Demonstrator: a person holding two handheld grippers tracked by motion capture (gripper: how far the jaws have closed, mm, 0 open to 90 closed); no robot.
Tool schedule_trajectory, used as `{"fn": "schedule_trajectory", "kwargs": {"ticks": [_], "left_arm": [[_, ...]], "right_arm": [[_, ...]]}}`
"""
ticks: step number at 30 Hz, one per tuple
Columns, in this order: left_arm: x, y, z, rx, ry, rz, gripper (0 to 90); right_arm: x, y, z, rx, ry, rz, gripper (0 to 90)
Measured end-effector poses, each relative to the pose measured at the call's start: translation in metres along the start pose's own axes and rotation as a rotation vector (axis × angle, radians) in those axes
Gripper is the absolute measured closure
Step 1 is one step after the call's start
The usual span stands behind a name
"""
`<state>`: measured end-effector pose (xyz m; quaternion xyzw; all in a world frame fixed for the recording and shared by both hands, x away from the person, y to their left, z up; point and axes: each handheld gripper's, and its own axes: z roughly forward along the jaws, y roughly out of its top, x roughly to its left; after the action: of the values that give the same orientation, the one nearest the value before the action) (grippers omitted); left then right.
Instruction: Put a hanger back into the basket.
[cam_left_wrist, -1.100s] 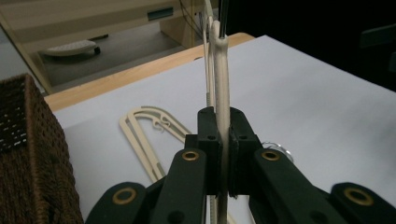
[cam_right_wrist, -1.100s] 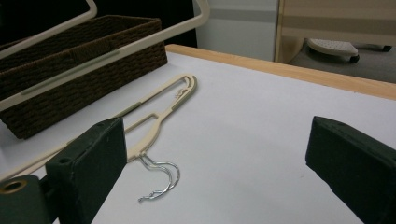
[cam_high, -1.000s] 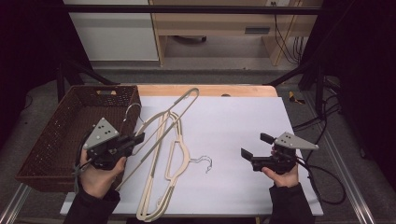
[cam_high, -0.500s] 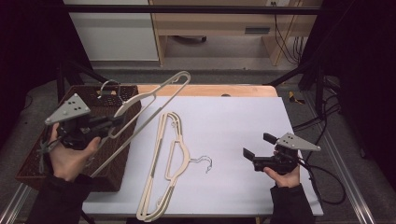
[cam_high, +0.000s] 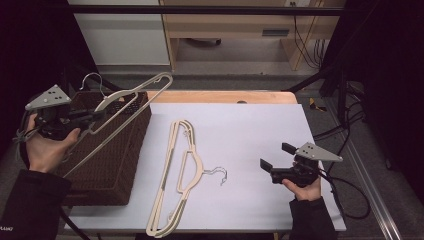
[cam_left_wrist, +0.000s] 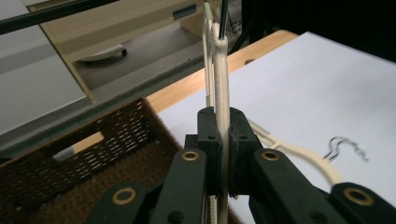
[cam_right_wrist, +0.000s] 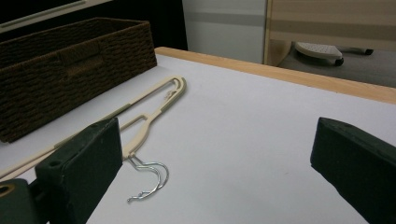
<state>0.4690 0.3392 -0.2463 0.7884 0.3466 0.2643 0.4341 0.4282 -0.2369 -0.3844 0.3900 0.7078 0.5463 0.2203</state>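
the held hanger (cam_high: 131, 97) is looking like smooth cream plastic with a shiny wire hook. the basket (cam_high: 117, 150) is showing rough brown wicker. the tabletop (cam_high: 260, 130) is wearing a matt white sheet, bare wood edging it at 12 o'clock. the left hand-held gripper (cam_left_wrist: 223, 140) is showing matt black plastic.

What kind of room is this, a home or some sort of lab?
Most likely a lab or workshop. The white table stands inside a black frame, cables hang by the wall, and a person's left gripper holds a hanger above a wicker basket.
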Motion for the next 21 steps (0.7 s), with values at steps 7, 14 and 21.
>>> {"fn": "schedule_trajectory", "kwargs": {"ticks": [7,14,21], "left_arm": [[0.018,-0.010,-0.001,0.003,0.015,0.023,85.8],[0.044,-0.027,0.002,0.021,0.050,0.000,85.9],[0.069,-0.051,0.003,0.037,0.086,-0.044,85.9]], "right_arm": [[0.001,-0.001,0.002,0.009,0.003,0.002,2.5],[0.000,-0.001,0.002,0.010,0.003,0.000,2.5],[0.000,-0.002,0.004,0.015,0.003,-0.003,2.2]]}}
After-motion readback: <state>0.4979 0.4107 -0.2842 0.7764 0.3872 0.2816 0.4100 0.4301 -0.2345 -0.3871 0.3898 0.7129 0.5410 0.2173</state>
